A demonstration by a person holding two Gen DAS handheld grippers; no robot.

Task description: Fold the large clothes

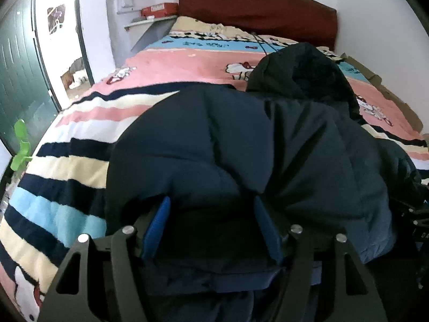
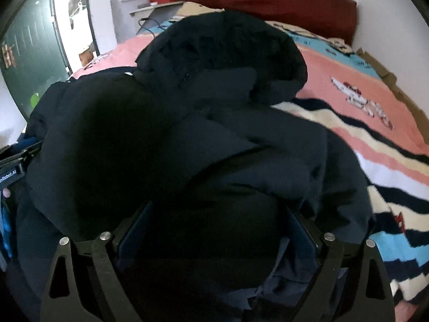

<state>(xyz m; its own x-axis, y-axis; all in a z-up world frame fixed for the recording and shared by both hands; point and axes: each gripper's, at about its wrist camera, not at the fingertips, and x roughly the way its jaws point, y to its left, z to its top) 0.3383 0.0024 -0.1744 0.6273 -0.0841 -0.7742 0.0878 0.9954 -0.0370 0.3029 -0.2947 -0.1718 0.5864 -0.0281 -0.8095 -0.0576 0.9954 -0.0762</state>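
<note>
A large dark navy padded jacket [image 1: 241, 139] lies bunched on a striped bed, its hood [image 1: 303, 69] toward the headboard. It also fills the right wrist view [image 2: 187, 139], hood [image 2: 222, 53] at the top. My left gripper [image 1: 211, 204] has its blue fingers [image 1: 158, 222] spread wide with a thick fold of jacket bulging between them. My right gripper [image 2: 217, 212] is likewise spread wide, its fingers [image 2: 136, 230] either side of a bulge of jacket. The left gripper's body shows at the left edge of the right wrist view [image 2: 13, 161].
The bed has a striped cartoon blanket [image 1: 80, 139] and a dark red headboard [image 1: 257, 8]. A shelf with a red box [image 1: 159, 9] is at the far left of the bed. A green door [image 1: 18, 80] and open doorway are on the left. Cardboard [image 1: 388, 94] lines the bed's right edge.
</note>
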